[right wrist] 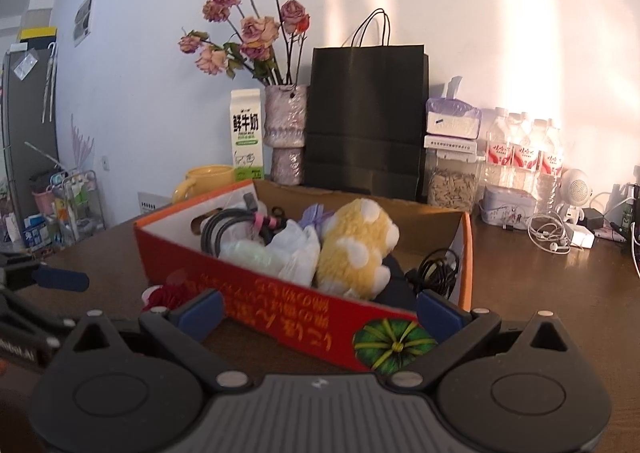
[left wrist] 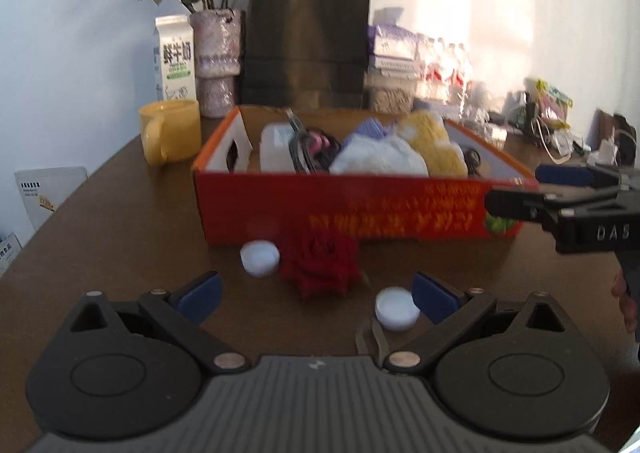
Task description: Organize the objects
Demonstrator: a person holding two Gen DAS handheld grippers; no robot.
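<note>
Both grippers, left (left wrist: 316,295) and right (right wrist: 318,311), gape level.

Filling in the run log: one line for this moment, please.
left gripper: open, empty | right gripper: open, empty | red flower, two white caps: on table | box: filled

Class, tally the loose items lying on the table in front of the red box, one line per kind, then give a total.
White caps: 2
Red flower: 1
Total: 3
</note>
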